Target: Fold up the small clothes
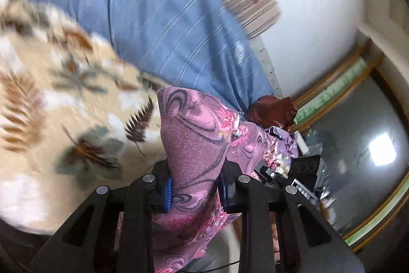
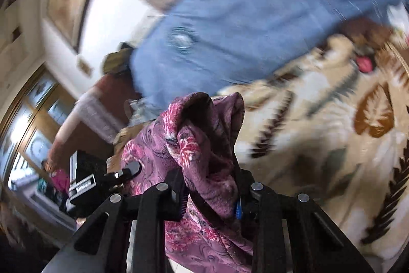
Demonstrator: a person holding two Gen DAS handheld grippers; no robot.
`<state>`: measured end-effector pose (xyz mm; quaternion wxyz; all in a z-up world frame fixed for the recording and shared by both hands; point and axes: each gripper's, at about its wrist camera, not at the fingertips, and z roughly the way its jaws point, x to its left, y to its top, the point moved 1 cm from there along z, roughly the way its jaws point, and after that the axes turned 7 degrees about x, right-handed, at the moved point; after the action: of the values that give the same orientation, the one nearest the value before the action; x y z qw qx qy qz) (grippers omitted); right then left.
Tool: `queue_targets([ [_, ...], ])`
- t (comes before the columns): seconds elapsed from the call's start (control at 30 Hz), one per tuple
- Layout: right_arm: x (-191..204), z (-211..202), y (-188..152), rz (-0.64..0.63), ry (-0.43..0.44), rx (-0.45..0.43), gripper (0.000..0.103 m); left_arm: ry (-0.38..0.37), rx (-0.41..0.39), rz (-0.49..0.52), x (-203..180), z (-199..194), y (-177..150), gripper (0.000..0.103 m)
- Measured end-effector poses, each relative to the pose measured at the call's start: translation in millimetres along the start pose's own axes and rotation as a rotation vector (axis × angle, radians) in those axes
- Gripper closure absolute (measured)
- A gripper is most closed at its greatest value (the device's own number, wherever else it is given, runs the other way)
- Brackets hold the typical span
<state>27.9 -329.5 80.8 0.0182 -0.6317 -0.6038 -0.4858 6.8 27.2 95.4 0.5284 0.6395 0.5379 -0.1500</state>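
Pink-purple fleece garment with swirl and flower print, bunched, clamped between left gripper and right gripper, above cream leaf-patterned blanket, near blue striped sheet.

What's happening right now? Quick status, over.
Left gripper and right gripper both clamped on purple floral garment, lifted over leaf-print blanket. Blue pillow behind. Nothing blocking.

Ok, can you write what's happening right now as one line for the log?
step: fold start | left claw: shut on pink cloth | right claw: shut on pink cloth | cloth: lifted above leaf blanket | view: blurry
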Motion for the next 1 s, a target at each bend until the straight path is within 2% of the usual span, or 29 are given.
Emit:
queue_targets([
  [0.13,44.3,5.9,-16.8,-0.028,0.087,-0.017,0.076,0.063,-0.038,0.075,-11.4,-64.2,-7.6,0.079],
  [0.2,58.2,17.8,-21.7,-0.027,0.142,-0.001,0.076,0.064,-0.034,0.062,-5.6,-76.9,-4.0,0.079],
  [0.33,62.9,48.6,-12.5,-0.001,0.187,0.038,0.076,0.077,-0.017,0.044,17.2,-84.9,18.3,0.079],
  [0.5,46.2,101.4,16.3,0.040,0.154,0.091,0.076,0.077,0.028,-0.029,73.0,-54.1,56.0,0.079],
  [0.63,18.8,151.1,44.8,0.068,0.124,0.150,0.076,0.064,0.091,-0.108,126.7,-10.7,94.6,0.079],
  [0.8,-30.5,215.0,81.1,0.109,0.066,0.220,0.076,0.107,0.140,-0.157,176.7,51.2,130.4,0.079],
  [0.97,-83.1,264.8,94.8,0.152,0.021,0.286,0.076,0.206,0.189,-0.158,221.0,108.3,146.9,0.079],
  [1.0,-90.7,271.4,94.1,0.161,0.021,0.295,0.076,0.247,0.192,-0.145,230.0,118.4,144.8,0.078],
])
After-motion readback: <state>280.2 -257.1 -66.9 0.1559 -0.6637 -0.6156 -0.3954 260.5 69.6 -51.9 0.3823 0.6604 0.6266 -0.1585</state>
